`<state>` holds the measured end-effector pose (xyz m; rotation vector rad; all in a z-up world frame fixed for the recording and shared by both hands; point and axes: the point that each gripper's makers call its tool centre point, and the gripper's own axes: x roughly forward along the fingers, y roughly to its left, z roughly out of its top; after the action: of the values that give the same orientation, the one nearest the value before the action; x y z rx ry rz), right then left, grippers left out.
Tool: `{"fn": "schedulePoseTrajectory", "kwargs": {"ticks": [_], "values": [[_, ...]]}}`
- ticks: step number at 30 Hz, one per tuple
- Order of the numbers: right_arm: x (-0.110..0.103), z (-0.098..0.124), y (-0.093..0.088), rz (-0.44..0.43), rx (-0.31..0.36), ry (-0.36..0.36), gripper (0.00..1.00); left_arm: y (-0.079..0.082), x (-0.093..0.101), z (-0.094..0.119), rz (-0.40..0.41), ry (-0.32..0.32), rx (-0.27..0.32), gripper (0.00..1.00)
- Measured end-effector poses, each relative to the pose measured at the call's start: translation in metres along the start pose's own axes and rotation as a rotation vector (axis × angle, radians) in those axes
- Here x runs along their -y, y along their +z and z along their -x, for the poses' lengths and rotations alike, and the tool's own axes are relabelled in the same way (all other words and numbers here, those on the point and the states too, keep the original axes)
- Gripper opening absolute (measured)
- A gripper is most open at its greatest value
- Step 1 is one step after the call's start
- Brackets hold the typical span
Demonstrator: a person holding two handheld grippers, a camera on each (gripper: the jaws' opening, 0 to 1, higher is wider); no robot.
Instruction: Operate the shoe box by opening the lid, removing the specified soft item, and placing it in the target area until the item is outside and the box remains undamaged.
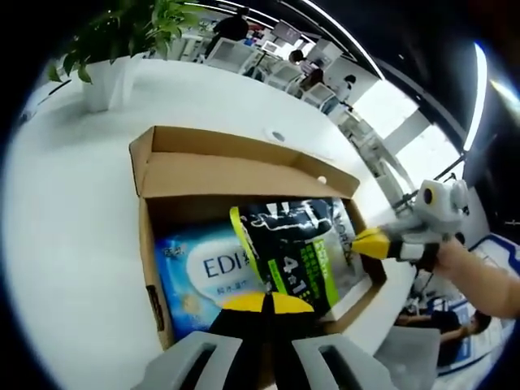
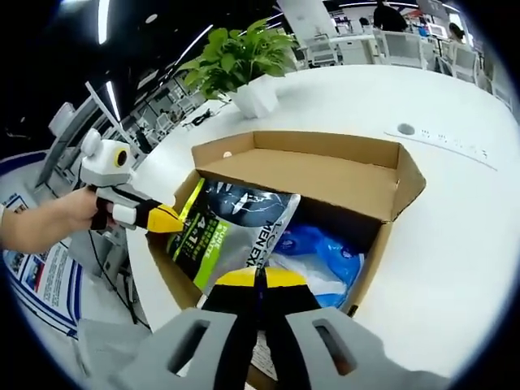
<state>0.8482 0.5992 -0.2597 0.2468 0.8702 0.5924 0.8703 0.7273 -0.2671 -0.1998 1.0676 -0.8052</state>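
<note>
Yellow-tipped jaws of the left gripper (image 1: 262,303) rise from the bottom of the left gripper view, pressed together on the lower edge of a dark soft pouch (image 1: 299,244) with lime-green lettering. That pouch lies in the open shoe box (image 1: 145,236), a brown cardboard carton with its lid flap folded back on the far side. Beside the pouch, inside the box, sits a blue and white pack (image 1: 199,272). From the right, the right gripper (image 1: 370,242) reaches in, its yellow tip at the pouch's other edge, held by a person's hand (image 1: 475,272). The box rests on a white table (image 1: 65,244), glossy and bare around it. A potted green plant (image 1: 122,32) in a white pot stands at the far corner. Beyond are white desks, chairs and seated people, with long ceiling light strips overhead.

In the right gripper view, the right gripper (image 2: 260,279) has its yellow tips closed on the near edge of the dark soft pouch (image 2: 231,231), which lies tilted at the box's left end, still within the shoe box (image 2: 325,171). The blue and white pack (image 2: 321,252) lies next to it. The left gripper (image 2: 166,218) comes in from the left, its tip on the pouch's green side, a hand (image 2: 49,219) behind it. The white table (image 2: 455,236) spreads to the right; the potted green plant (image 2: 244,57) stands behind the box, with office desks farther back.
</note>
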Motion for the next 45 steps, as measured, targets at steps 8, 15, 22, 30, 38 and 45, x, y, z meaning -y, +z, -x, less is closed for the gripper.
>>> {"fn": "schedulePoseTrajectory", "kwargs": {"ticks": [8, 15, 22, 30, 38, 45], "values": [[-0.003, 0.014, 0.008, 0.006, 0.022, -0.007, 0.0, 0.003, 0.021, 0.011, -0.016, -0.011, 0.011, 0.0], [-0.003, 0.032, 0.01, 0.008, 0.033, -0.019, 0.0, 0.01, 0.034, 0.013, -0.036, -0.022, 0.017, 0.0], [0.0, 0.053, 0.007, 0.022, 0.042, -0.028, 0.0, 0.012, 0.051, 0.009, -0.052, -0.027, 0.021, 0.0], [0.023, 0.077, 0.006, 0.018, 0.05, -0.037, 0.0, 0.015, 0.079, -0.002, -0.064, -0.036, 0.026, 0.0], [0.044, 0.112, -0.007, 0.01, 0.06, -0.049, 0.0, 0.016, 0.114, -0.024, -0.075, -0.042, 0.021, 0.0], [0.073, 0.14, -0.017, 0.005, 0.06, -0.062, 0.0, 0.011, 0.149, -0.046, -0.084, -0.052, 0.012, 0.0]]}}
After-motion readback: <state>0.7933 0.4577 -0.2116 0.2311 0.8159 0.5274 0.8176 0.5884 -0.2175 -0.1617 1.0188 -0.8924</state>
